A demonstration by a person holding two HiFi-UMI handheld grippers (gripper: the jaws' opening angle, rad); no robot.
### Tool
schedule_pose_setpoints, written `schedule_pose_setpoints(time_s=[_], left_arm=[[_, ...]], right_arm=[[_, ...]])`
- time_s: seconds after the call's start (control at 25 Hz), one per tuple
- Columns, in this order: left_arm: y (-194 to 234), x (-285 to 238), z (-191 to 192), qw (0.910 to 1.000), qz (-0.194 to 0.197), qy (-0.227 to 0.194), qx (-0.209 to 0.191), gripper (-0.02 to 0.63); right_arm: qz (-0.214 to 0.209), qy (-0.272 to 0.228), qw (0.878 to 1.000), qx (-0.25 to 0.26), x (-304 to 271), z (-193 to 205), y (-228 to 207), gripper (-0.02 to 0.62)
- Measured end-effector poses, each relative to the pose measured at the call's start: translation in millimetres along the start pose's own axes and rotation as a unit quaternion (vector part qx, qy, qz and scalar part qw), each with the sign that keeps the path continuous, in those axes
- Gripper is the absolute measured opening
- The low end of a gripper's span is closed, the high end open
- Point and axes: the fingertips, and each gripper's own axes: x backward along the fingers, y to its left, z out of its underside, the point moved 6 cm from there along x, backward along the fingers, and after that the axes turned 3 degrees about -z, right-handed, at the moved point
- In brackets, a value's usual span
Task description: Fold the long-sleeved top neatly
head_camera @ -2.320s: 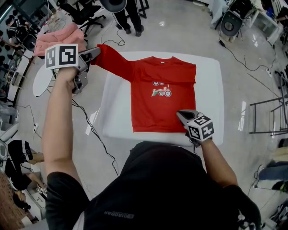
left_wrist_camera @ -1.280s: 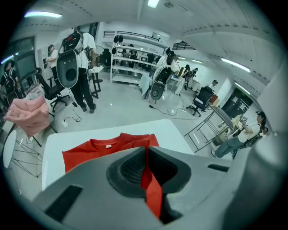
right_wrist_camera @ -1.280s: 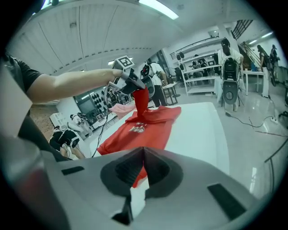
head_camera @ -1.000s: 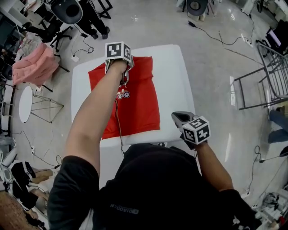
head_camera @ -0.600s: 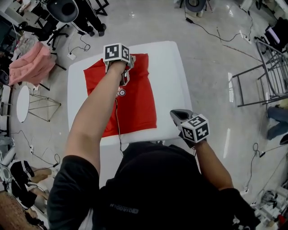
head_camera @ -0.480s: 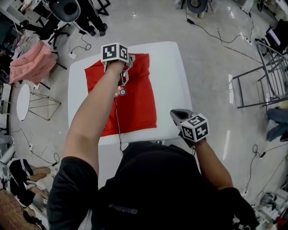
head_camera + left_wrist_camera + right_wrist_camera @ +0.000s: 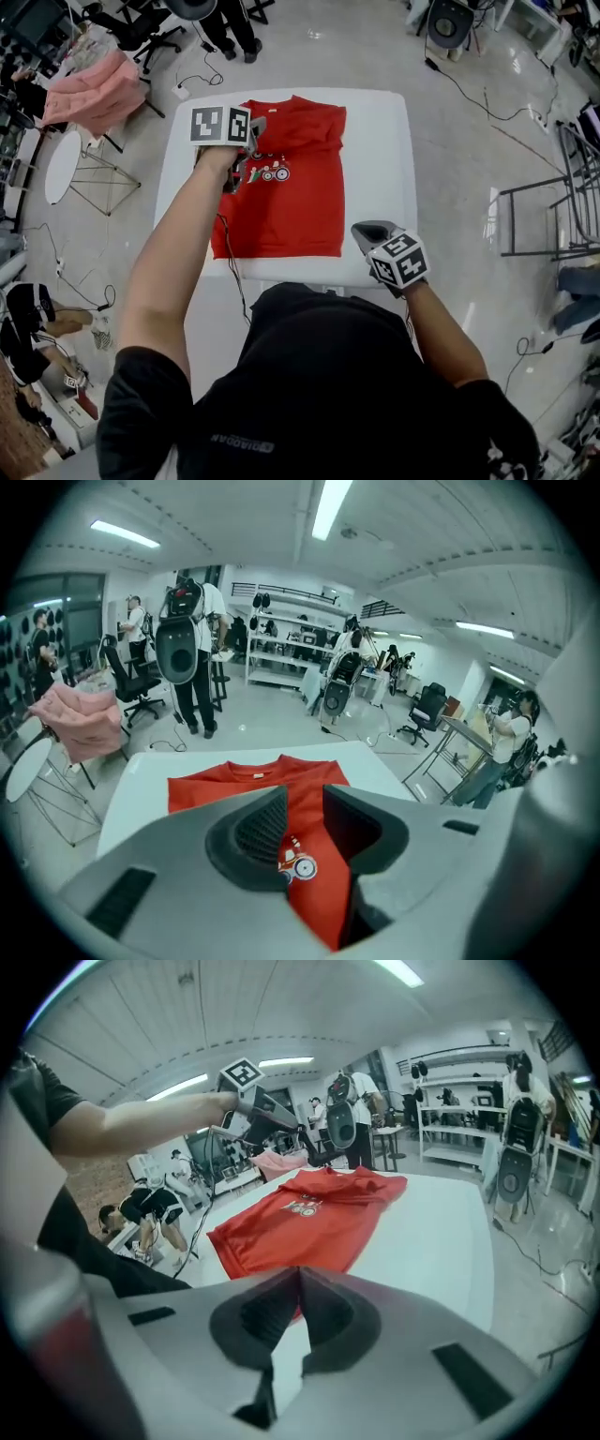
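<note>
The red long-sleeved top (image 7: 281, 197) lies flat on the white table (image 7: 380, 159), both sleeves folded in, forming a rough rectangle with its collar at the far edge. My left gripper (image 7: 251, 129) hovers over the top's upper left part near the printed picture. Its jaws have just been opening and stand open with nothing between them. In the left gripper view the top (image 7: 253, 778) shows through the gap. My right gripper (image 7: 362, 229) is shut and empty, just off the top's near right corner. In the right gripper view the top (image 7: 300, 1218) stretches away ahead.
A pink cloth (image 7: 94, 84) lies on a stand at the back left, beside a round white side table (image 7: 58, 167). A person (image 7: 230, 28) stands beyond the table. A metal rack (image 7: 553, 216) is at the right. A black cable (image 7: 230, 272) hangs from my left arm.
The left gripper carried the sleeve across onto the top's body, let it go, and drew back leftward and up. The right gripper has hardly moved.
</note>
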Motion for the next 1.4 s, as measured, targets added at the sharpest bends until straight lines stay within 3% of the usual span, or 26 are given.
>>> schedule_pose_setpoints(time_s=[0.2, 0.32, 0.4, 0.52, 0.72, 0.88, 0.96, 1.12, 1.2, 1.4], left_arm=[[55, 65, 57, 0.9984, -0.051, -0.016, -0.019, 0.035], [73, 95, 100, 0.9939, -0.087, -0.005, -0.067, 0.017], [80, 108, 130, 0.9911, -0.09, 0.003, -0.098, 0.015], [86, 121, 178, 0.9881, -0.076, 0.016, -0.133, 0.015], [88, 122, 263, 0.9778, -0.051, 0.04, -0.2, 0.017], [86, 116, 316, 0.9593, -0.023, 0.076, -0.271, 0.029], [84, 114, 331, 0.9467, -0.006, 0.089, -0.309, 0.105], [79, 111, 346, 0.9251, 0.025, 0.103, -0.365, 0.139], [78, 111, 348, 0.9172, 0.031, 0.103, -0.384, 0.144], [76, 105, 356, 0.9045, 0.01, 0.095, -0.416, 0.144]], right_arm=[[-0.011, 0.036, 0.997, 0.068, -30, -2, 20, 0.005], [0.002, 0.059, 0.992, 0.114, -38, -4, 29, 0.005], [0.019, 0.076, 0.986, 0.148, -42, -6, 34, 0.005], [0.049, 0.105, 0.97, 0.214, -49, -3, 45, 0.006], [0.099, 0.151, 0.932, 0.314, -57, 12, 62, 0.009], [0.117, 0.176, 0.906, 0.366, -70, 25, 78, 0.03], [0.115, 0.197, 0.895, 0.384, -76, 34, 84, 0.057], [0.117, 0.228, 0.888, 0.381, -73, 48, 89, 0.11], [0.122, 0.239, 0.883, 0.386, -73, 50, 91, 0.121], [0.135, 0.276, 0.851, 0.426, -82, 60, 88, 0.133]])
